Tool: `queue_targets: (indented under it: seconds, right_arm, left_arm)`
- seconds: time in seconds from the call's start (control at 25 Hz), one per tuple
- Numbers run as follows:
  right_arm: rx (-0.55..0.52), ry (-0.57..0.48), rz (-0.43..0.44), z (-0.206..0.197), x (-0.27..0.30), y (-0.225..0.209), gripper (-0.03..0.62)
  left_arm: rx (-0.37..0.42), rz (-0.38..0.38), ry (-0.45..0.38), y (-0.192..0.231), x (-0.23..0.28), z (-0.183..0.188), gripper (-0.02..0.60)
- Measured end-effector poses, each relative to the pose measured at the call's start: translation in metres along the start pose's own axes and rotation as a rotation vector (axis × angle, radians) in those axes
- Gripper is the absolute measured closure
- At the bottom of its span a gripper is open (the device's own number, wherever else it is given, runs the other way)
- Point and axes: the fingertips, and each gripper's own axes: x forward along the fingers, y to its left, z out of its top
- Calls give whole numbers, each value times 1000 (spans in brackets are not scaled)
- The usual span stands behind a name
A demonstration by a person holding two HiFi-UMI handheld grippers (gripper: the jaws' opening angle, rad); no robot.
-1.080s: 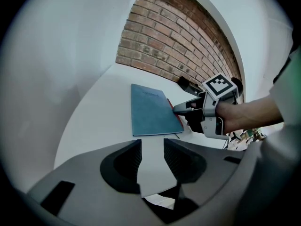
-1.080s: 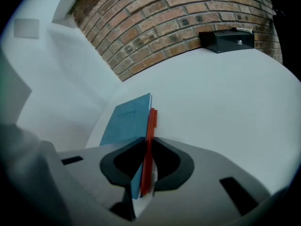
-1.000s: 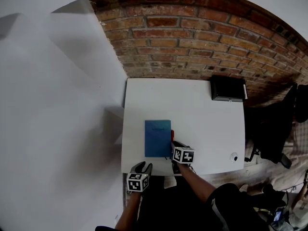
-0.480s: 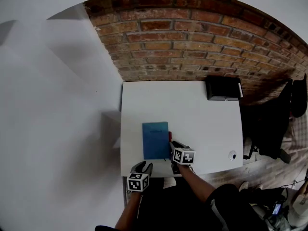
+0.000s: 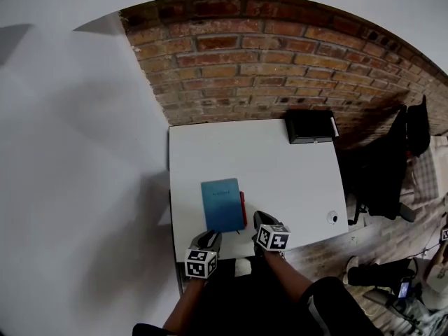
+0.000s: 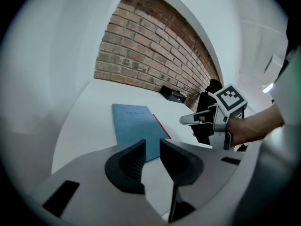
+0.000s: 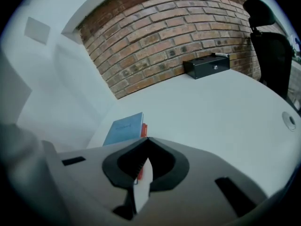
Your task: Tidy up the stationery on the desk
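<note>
Notebook: blue notebook [image 5: 222, 204] flat on the white desk's [image 5: 294, 180] front left, long axis running toward the brick wall [image 5: 266, 68].
Right edge: a red cover [image 5: 243, 210] peeks out beneath.
Room: bare desk right and beyond; black box [image 5: 310, 127] in the far corner.
Left gripper [image 5: 208, 239]: just short of its near edge, jaws narrow, just been closing, nothing between.
Right gripper [image 5: 260, 219]: off its near right corner, jaws just closed together, empty.
</note>
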Motion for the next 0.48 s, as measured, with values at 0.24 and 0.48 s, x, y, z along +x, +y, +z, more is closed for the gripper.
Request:
queue_targets:
  seconds: [0.24,0.48]
  right_arm:
    - [-26,-91,-5,6,-34,3,572]
    - [-153,-152,19,16,-77,18,572]
  left_arm:
    - [77,-71,-46,-15,-13,15,565]
    - [122,-42,-121,-33,-30,24,566]
